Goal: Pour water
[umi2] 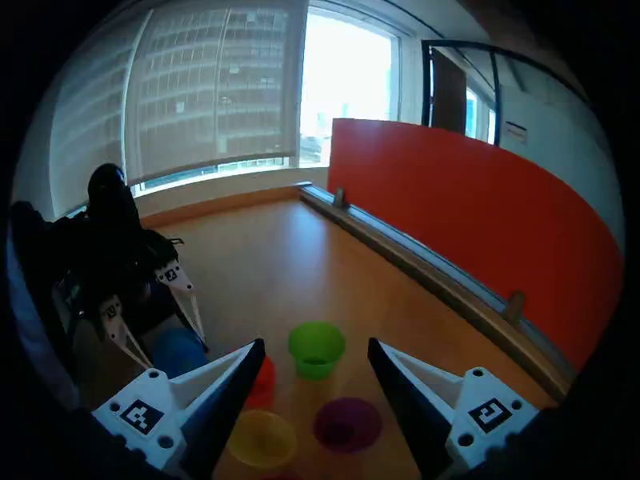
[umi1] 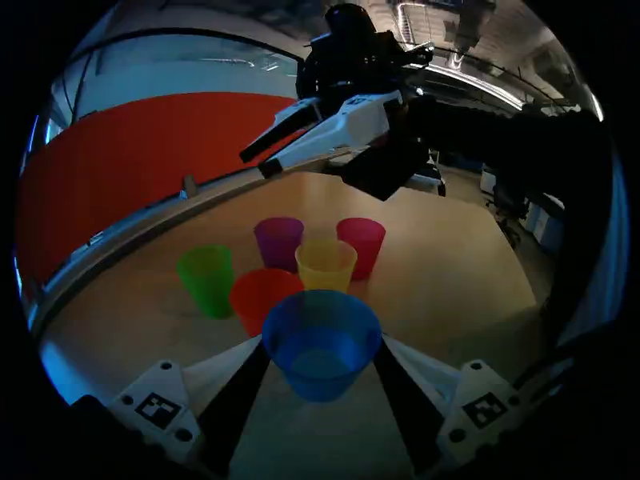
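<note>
A blue cup (umi1: 320, 324) sits upright between the fingers of my left gripper (umi1: 322, 344), which is shut on its sides low over the wooden table (umi1: 448, 264). I cannot tell whether it holds water. Just beyond it stand a red cup (umi1: 260, 298), a green cup (umi1: 206, 278), a yellow cup (umi1: 326, 264), a purple cup (umi1: 278, 240) and a pink cup (umi1: 362, 244). My right gripper (umi2: 316, 346) hangs open above the group, looking down on the green cup (umi2: 316, 348), red cup (umi2: 262, 380), yellow cup (umi2: 262, 438) and purple cup (umi2: 346, 424). The blue cup (umi2: 178, 350) shows at its left.
An orange partition (umi2: 480, 208) with a grey rail (umi2: 416, 268) runs along one side of the table. Large windows (umi2: 344, 88) lie behind. A person in dark clothing (umi1: 512, 152) holds the right gripper (umi1: 258, 160) above the table's far side. Bare wood lies right of the cups.
</note>
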Motion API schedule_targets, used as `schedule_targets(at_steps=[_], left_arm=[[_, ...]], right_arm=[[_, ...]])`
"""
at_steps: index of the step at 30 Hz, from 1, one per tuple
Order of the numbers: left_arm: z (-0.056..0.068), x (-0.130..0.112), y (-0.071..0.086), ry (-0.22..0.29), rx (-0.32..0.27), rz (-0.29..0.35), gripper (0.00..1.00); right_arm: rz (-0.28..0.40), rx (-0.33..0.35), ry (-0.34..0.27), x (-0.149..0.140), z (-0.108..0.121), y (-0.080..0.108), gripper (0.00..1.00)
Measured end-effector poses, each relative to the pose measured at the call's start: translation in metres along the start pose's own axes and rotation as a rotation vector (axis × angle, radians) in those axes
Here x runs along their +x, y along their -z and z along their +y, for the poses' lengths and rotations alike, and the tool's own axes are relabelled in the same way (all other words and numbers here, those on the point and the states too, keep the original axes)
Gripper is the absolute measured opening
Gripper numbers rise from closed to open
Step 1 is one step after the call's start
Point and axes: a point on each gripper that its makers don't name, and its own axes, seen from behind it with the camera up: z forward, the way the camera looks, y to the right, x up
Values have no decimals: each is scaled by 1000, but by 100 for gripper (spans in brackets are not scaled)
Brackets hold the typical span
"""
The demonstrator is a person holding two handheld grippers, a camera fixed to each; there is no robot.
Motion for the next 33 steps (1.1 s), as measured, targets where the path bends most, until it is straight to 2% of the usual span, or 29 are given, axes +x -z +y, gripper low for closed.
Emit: schedule_targets(at_steps=[8,14,33], left_arm=[[-12,23,21,14,58,74,86],[-18,38,35,6,110,118,86],[-9,88,74,21,182,240,86]], right_arm=[[-46,4,9,-4,5,-12,100],[-83,15,14,-9,6,-22,100],[-263,59,68,-38,6,-53,100]])
